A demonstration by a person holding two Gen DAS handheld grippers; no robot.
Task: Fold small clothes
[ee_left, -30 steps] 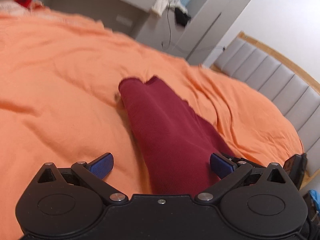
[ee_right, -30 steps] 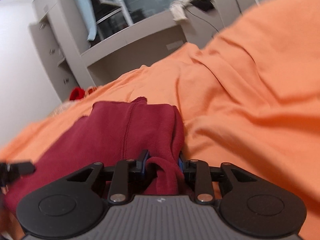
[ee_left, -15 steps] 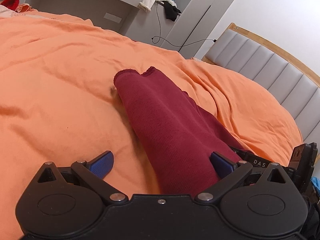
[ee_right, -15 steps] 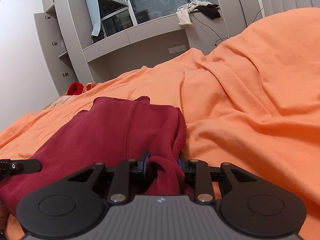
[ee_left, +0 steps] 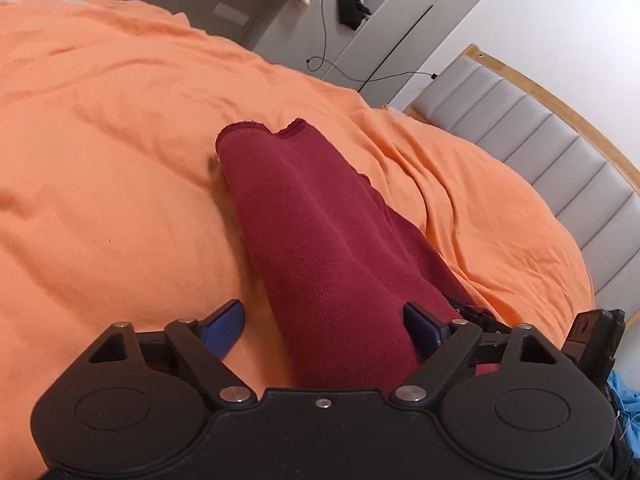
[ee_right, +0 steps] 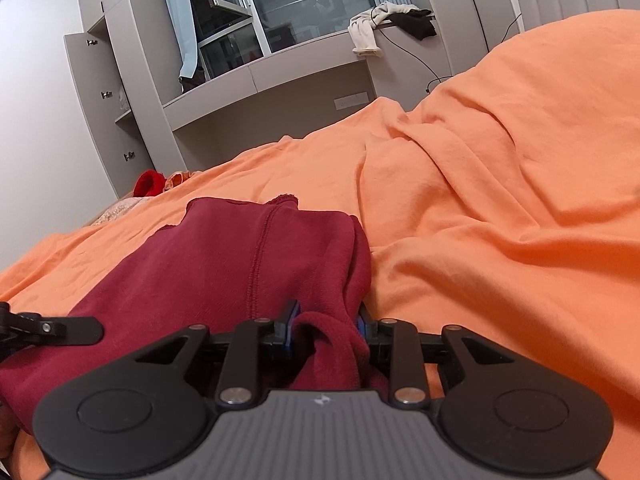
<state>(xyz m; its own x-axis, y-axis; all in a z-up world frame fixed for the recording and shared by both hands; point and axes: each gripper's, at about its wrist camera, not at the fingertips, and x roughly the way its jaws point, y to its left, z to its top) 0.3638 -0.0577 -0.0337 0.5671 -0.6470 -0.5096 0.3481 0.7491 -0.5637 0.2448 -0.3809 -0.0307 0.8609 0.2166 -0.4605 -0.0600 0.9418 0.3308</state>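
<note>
Our right gripper (ee_right: 326, 322) pinches a bunched edge of the maroon garment (ee_right: 224, 264), held low and level. Our left gripper (ee_left: 324, 322) spreads wide, tilted down astride the cloth stretched over the orange blanket (ee_left: 100, 140).

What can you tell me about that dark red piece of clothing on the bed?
The red garment is a small dark red knit, apparently folded into a long strip, with a stitched seam and raw-looking edges at its far end. It lies on the orange sheet. The right hand-held gripper is shut on a bunched end; the left hand-held gripper is open, its fingers either side of the cloth.
</note>
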